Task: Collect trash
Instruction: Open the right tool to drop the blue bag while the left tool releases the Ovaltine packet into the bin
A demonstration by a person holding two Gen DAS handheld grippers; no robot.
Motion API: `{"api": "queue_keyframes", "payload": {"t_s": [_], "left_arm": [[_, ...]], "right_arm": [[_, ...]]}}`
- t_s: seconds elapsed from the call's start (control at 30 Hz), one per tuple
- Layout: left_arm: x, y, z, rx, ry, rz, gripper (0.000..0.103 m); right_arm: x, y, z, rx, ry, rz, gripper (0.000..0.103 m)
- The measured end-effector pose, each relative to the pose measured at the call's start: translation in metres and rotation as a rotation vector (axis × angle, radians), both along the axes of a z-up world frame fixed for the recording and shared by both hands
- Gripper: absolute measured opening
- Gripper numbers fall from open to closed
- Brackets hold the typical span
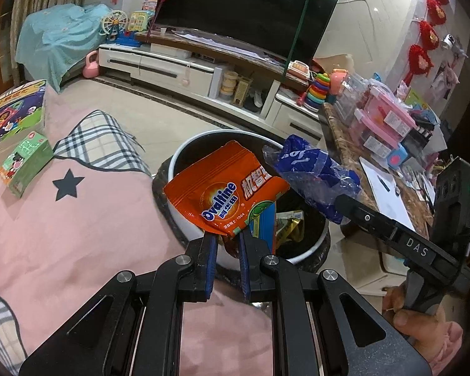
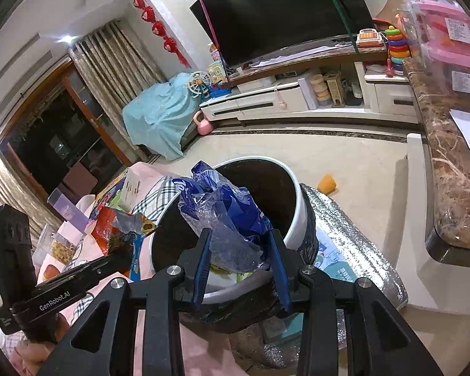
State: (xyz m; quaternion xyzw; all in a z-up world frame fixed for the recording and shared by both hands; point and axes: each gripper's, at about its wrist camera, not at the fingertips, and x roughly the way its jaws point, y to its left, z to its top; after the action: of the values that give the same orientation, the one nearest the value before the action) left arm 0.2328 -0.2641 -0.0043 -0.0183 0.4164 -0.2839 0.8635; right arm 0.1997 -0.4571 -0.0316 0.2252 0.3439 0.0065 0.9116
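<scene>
My left gripper (image 1: 227, 235) is shut on an orange Ovaltine wrapper (image 1: 225, 192) and holds it over the near rim of a white trash bin (image 1: 184, 219) with a black liner. My right gripper (image 2: 239, 244) is shut on a crumpled blue and clear plastic bag (image 2: 225, 210), held over the same bin (image 2: 297, 219). The bag also shows in the left wrist view (image 1: 316, 175), to the right of the wrapper. The wrapper shows in the right wrist view (image 2: 115, 222) at the left. Several wrappers (image 1: 289, 225) lie inside the bin.
A pink quilt (image 1: 78, 235) with a star covers the surface to the left, with a green box (image 1: 24, 163) and a picture box (image 1: 12, 112) on it. A cluttered marble counter (image 2: 448, 163) stands right. A silver foil bag (image 2: 354, 238) lies beside the bin.
</scene>
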Motion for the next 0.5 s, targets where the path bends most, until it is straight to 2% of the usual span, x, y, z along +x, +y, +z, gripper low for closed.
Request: {"api": "queue_keyframes", "payload": {"t_s": [0.5], "left_arm": [[0.015,-0.016,-0.009,0.039,0.021,-0.006,0.012]], "right_arm": [[0.019,-0.004,-0.002,-0.015,0.038,0.015,0.039]]}}
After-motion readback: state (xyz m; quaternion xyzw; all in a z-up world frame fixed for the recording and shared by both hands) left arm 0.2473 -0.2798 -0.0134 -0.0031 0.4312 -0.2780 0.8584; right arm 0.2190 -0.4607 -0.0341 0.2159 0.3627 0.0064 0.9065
